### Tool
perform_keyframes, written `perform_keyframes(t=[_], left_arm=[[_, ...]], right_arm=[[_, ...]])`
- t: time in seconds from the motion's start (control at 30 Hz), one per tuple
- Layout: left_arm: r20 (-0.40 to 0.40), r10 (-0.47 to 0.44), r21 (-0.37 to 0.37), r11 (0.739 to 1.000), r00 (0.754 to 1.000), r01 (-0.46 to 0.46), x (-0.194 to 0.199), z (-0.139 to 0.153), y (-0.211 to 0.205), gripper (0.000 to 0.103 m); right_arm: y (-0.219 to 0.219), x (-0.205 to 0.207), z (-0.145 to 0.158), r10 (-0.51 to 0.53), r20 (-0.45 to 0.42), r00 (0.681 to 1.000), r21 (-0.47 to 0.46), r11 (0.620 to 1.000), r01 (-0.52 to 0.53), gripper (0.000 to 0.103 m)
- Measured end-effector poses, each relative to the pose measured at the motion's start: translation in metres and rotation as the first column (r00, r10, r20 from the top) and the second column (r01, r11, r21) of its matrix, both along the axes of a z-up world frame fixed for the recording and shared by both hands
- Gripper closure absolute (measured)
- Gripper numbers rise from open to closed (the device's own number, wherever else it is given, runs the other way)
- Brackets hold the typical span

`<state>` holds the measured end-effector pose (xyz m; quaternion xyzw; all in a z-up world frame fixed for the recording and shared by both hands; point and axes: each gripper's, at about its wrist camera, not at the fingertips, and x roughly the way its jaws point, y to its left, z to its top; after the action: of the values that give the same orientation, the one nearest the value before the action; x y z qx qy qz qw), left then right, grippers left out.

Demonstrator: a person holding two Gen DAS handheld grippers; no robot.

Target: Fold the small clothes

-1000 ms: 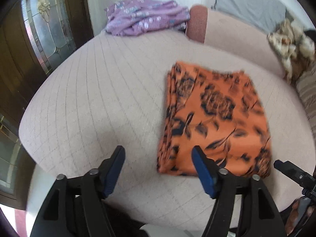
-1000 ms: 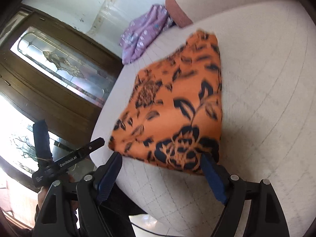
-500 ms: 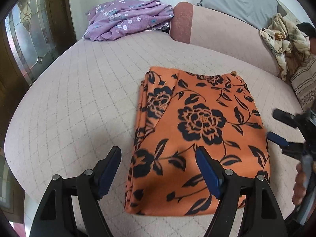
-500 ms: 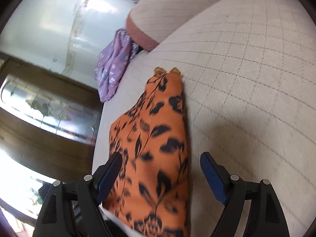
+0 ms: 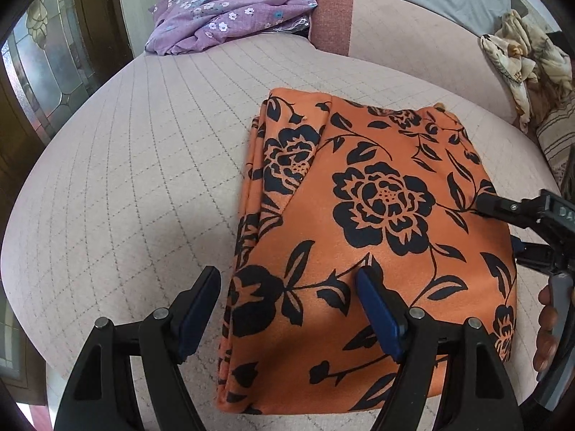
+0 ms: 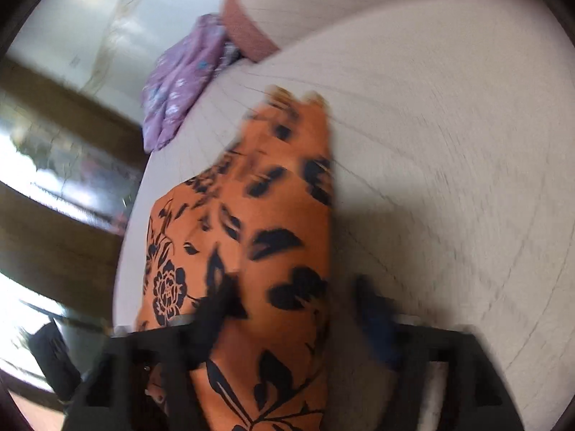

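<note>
Since half a second ago, our left gripper (image 5: 287,309) has eased closer over the orange cloth (image 5: 373,237), and the right gripper (image 5: 517,230) has come in against its far side.

From the left wrist, our fingers (image 5: 377,309) stand spread apart, holding nothing. The folded cloth lies flat on the cushion (image 5: 143,179), its left edge between our two fingers and the right finger hovering above the print. We judge it light, limp and a little slick: layered edges show at the fingers' left, so a pinch there should catch every layer. A purple garment (image 5: 230,10) sits well beyond the fingertips.

From the right wrist, everything is smeared by motion. Our gripper (image 6: 298,309) seems spread, with the cloth's (image 6: 273,237) edge running between the fingers (image 6: 215,309), nothing pinched that we can see. We would take that edge close to the corner, since soft fabric will sag and slide if held mid-span.
</note>
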<state>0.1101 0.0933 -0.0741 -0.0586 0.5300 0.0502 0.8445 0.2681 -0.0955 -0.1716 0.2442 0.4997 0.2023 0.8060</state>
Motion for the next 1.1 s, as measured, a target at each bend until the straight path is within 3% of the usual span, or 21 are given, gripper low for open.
perform_keyframes(t=[0.17,0.3,0.37,0.47,0.53,0.77,0.83,0.9,0.93,0.97,1.0,1.07,1.1], left_arm=[[0.014,0.005,-0.047,0.999,1.000,-0.004,-0.007,0.005,0.014,0.025],[0.085,0.035,-0.214,0.977,0.996,-0.016,-0.009,0.016,0.044,0.025],[0.079,0.070,-0.300,0.953,0.994,-0.043,-0.004,0.014,0.064,0.022],[0.022,0.106,-0.468,0.880,0.994,-0.083,0.010,-0.005,0.094,0.022],[-0.032,0.095,-0.533,0.840,0.995,-0.097,0.018,-0.019,0.100,0.022],[-0.069,0.041,-0.619,0.782,0.997,-0.075,0.026,-0.035,0.098,0.023],[-0.078,0.037,-0.618,0.783,0.996,-0.078,0.029,-0.039,0.098,0.023],[-0.065,0.014,-0.587,0.808,0.998,-0.049,0.030,-0.039,0.095,0.024],[-0.066,0.000,-0.560,0.827,0.998,-0.037,0.032,-0.038,0.092,0.029],[-0.072,-0.023,-0.534,0.846,0.997,-0.019,0.034,-0.038,0.087,0.050],[-0.077,-0.031,-0.539,0.842,0.997,-0.016,0.035,-0.038,0.088,0.057],[-0.080,-0.030,-0.569,0.822,0.996,-0.021,0.036,-0.037,0.091,0.068],[-0.070,-0.031,-0.562,0.827,0.997,-0.014,0.035,-0.032,0.091,0.072]], right_arm=[[-0.012,-0.016,-0.001,-0.019,-0.002,1.000,0.058,0.998,0.019,0.026],[-0.016,-0.029,0.002,0.004,-0.003,1.000,0.092,0.996,-0.004,0.026],[-0.014,-0.031,0.003,0.024,0.000,1.000,0.100,0.995,-0.023,0.026],[-0.010,-0.031,0.003,0.053,0.002,0.999,0.106,0.993,-0.053,0.026],[-0.003,-0.027,0.001,0.073,-0.001,0.997,0.104,0.992,-0.073,0.026],[0.016,-0.020,-0.004,0.095,-0.007,0.995,0.084,0.992,-0.094,0.026],[0.016,-0.019,-0.005,0.097,-0.009,0.995,0.086,0.992,-0.096,0.026],[0.016,-0.016,-0.007,0.095,-0.007,0.995,0.082,0.992,-0.094,0.027],[0.018,-0.014,-0.007,0.095,-0.003,0.995,0.075,0.993,-0.095,0.029],[0.021,-0.012,-0.007,0.100,-0.002,0.995,0.065,0.993,-0.100,0.033],[0.027,-0.010,-0.008,0.115,-0.003,0.993,0.030,0.993,-0.115,0.050],[0.034,-0.009,-0.005,0.136,-0.001,0.991,-0.018,0.991,-0.136,0.058],[0.037,-0.010,0.001,0.148,0.012,0.989,-0.043,0.988,-0.147,0.062]])
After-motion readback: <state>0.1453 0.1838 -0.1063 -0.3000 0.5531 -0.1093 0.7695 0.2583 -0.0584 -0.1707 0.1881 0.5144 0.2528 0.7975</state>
